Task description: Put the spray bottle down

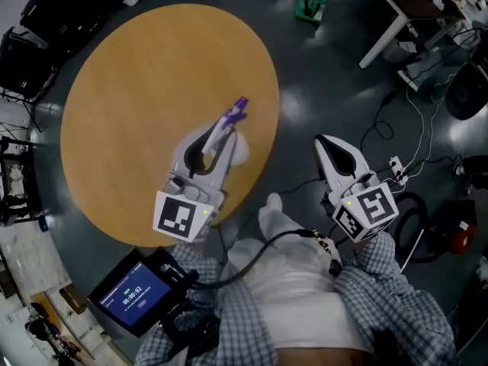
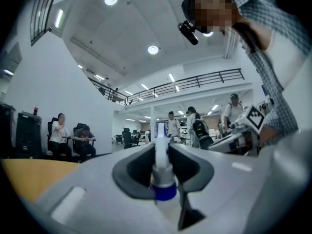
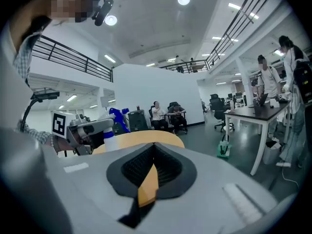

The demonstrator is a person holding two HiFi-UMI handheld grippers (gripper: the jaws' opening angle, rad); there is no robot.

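My left gripper [image 1: 221,132] is shut on the neck of a white spray bottle [image 1: 238,148] with a purple-blue trigger head. It holds the bottle over the right edge of the round wooden table [image 1: 130,90]. In the left gripper view the blue collar and white neck of the spray bottle [image 2: 163,186] sit clamped between the grey fingers. My right gripper [image 1: 326,145] hangs over the dark floor to the right of the table, shut with nothing in it. The right gripper view shows the spray bottle [image 3: 108,133] off to the left, above the table.
A handheld screen [image 1: 133,292] sits at the lower left. A white desk [image 1: 393,17], cables [image 1: 415,128] and a green floor object [image 1: 311,4] lie to the upper right. Black chairs [image 1: 42,21] stand beyond the table. Seated people [image 2: 70,140] are far off.
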